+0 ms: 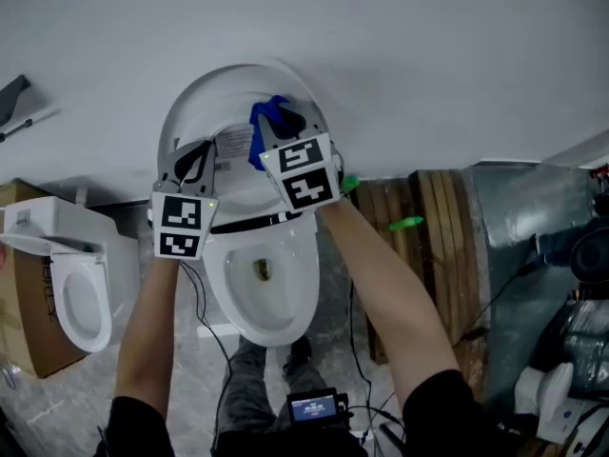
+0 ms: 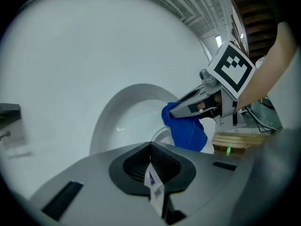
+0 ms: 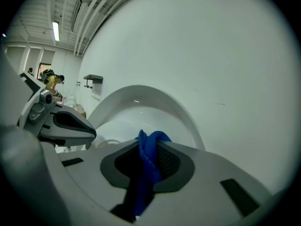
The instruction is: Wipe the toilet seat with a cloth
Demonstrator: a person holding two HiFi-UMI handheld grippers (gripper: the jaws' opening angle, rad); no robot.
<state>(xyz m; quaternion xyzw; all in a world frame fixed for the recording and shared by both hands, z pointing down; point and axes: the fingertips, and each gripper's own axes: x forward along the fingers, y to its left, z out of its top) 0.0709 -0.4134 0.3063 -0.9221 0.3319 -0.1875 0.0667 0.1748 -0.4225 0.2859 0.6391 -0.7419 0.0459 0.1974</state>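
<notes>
The white toilet (image 1: 262, 293) stands against the wall with its lid (image 1: 205, 98) raised; the lid (image 2: 134, 109) also fills the middle of both gripper views. My right gripper (image 1: 276, 127) is up in front of the lid, shut on a blue cloth (image 1: 269, 120). In the right gripper view the cloth (image 3: 148, 161) is bunched between the closed jaws of the right gripper (image 3: 148, 147). My left gripper (image 1: 195, 158) is beside it to the left, level with it. The left gripper (image 2: 150, 161) is shut on a small white paper tag (image 2: 155, 185) with blue print.
A second white toilet (image 1: 81, 293) sits on a cardboard box (image 1: 24, 298) at the left. A wooden pallet (image 1: 438, 217) and a grey wrapped bundle (image 1: 533, 227) stand to the right. Cables and a small screen device (image 1: 314, 407) are near my feet.
</notes>
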